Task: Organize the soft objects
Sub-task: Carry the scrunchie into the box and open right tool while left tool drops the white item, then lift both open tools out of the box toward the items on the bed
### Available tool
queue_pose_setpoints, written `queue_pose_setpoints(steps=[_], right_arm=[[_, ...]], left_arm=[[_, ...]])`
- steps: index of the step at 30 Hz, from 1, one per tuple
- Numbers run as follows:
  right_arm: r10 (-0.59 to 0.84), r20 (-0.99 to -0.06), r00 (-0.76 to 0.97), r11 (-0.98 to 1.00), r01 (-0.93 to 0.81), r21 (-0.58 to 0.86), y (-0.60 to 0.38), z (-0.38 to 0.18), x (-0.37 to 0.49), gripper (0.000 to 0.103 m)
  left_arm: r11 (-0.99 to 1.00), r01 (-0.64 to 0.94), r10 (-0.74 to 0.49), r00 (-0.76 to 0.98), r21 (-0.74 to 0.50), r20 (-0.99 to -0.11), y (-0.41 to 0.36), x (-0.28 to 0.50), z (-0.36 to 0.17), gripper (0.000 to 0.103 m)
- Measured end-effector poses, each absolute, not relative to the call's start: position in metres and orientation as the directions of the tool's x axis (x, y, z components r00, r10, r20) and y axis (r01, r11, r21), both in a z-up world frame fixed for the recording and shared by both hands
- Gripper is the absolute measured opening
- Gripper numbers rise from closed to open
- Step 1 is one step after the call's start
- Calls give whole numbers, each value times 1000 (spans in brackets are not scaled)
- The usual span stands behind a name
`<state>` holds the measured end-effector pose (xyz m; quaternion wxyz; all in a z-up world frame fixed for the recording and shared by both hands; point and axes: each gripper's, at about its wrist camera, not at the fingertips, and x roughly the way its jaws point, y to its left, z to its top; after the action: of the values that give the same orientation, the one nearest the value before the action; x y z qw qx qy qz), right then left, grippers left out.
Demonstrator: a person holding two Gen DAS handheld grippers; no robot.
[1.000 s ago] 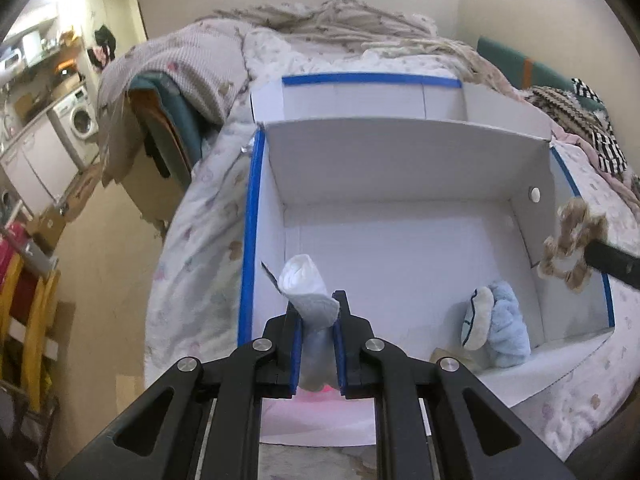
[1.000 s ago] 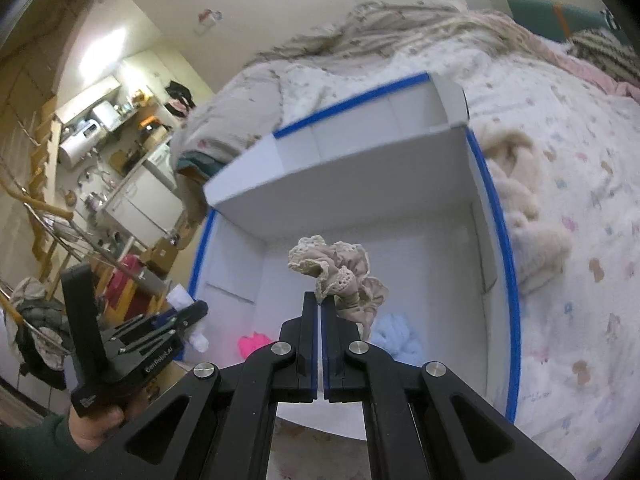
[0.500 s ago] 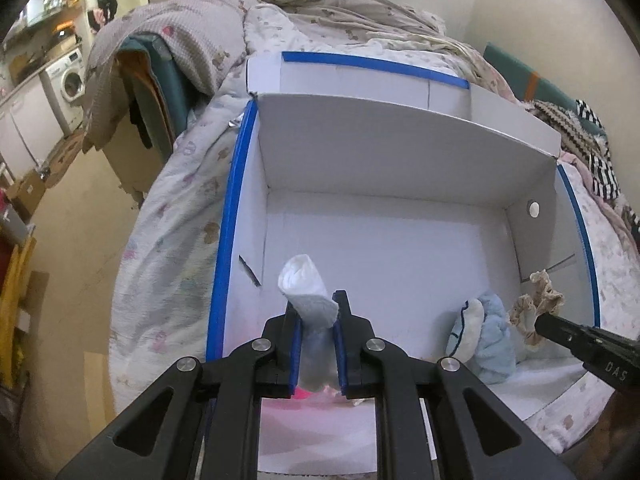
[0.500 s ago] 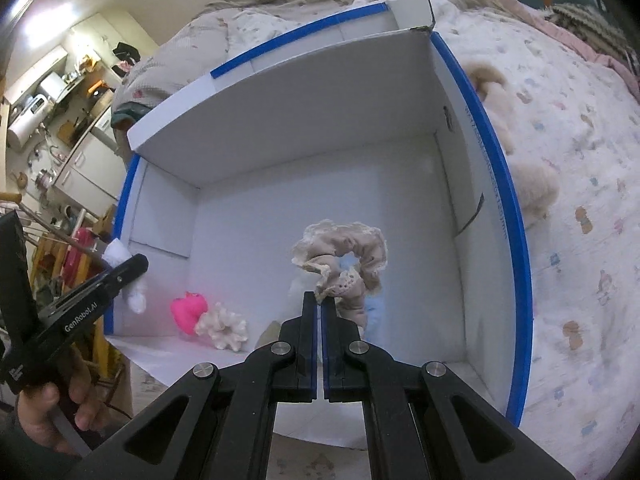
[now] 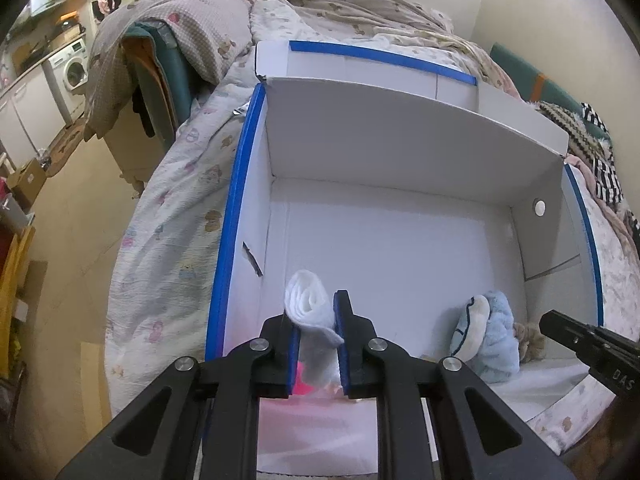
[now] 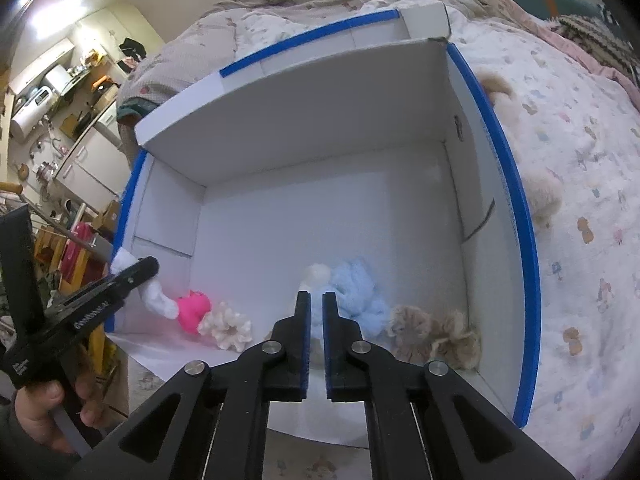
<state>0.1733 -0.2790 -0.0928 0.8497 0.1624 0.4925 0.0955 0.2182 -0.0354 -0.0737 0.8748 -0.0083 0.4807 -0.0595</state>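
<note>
A white cardboard box (image 5: 400, 160) with blue-taped rims lies on the bed. My left gripper (image 5: 316, 320) is shut on a rolled white sock (image 5: 306, 300) over the box's near left corner; the sock also shows in the right wrist view (image 6: 156, 300). My right gripper (image 6: 316, 300) is slightly open and empty over the box's near edge. A beige lace scrunchie (image 6: 436, 334) lies on the box floor at the near right, beside a light blue fluffy sock (image 6: 352, 288). A pink soft item (image 6: 192, 310) and a cream scrunchie (image 6: 226, 326) lie near the left corner.
The box (image 6: 320, 128) rests on a patterned bedsheet (image 6: 580, 200). A beige plush (image 6: 540, 192) lies outside the box's right wall. Crumpled blankets (image 5: 320, 8) lie behind. A floor and a washing machine (image 5: 74, 70) are far left.
My right gripper lowered the beige scrunchie into the box, let it go and opened slightly. The scrunchie now lies by the blue sock. My left gripper still holds the white sock.
</note>
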Motion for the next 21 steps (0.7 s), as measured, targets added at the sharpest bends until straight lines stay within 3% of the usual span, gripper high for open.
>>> queue_pose_setpoints(steps=[1,4,6,11,13,15,21], right_arm=[[321,-804,501,930,-4,369,-279,-92,173,13],[326,-794,513,927,-7,375,-279,-89,172,34],[324,-786,527,926,-8,377,-279,-87,171,69],[338,-769,542,918,-9,397,-282,-83,172,73],[338,-766,546,916,-6,400,-282,-82,172,81],[334,-756,563,917,-8,399,-282,-79,172,103],[321,-711,626,917,-19,398,-283,-70,169,103]], left_arm=[[993,96,-112,531,-71,-840,-36,218,-74,16],[994,92,-103,534,-64,-839,-36,217,-74,20],[994,89,-99,535,-60,-839,-35,218,-74,21],[993,105,-109,540,-61,-835,-38,217,-73,22],[992,109,-108,544,-57,-832,-39,216,-72,25],[993,111,-98,550,-44,-829,-41,215,-71,43],[994,93,-93,563,-48,-821,-39,214,-67,56]])
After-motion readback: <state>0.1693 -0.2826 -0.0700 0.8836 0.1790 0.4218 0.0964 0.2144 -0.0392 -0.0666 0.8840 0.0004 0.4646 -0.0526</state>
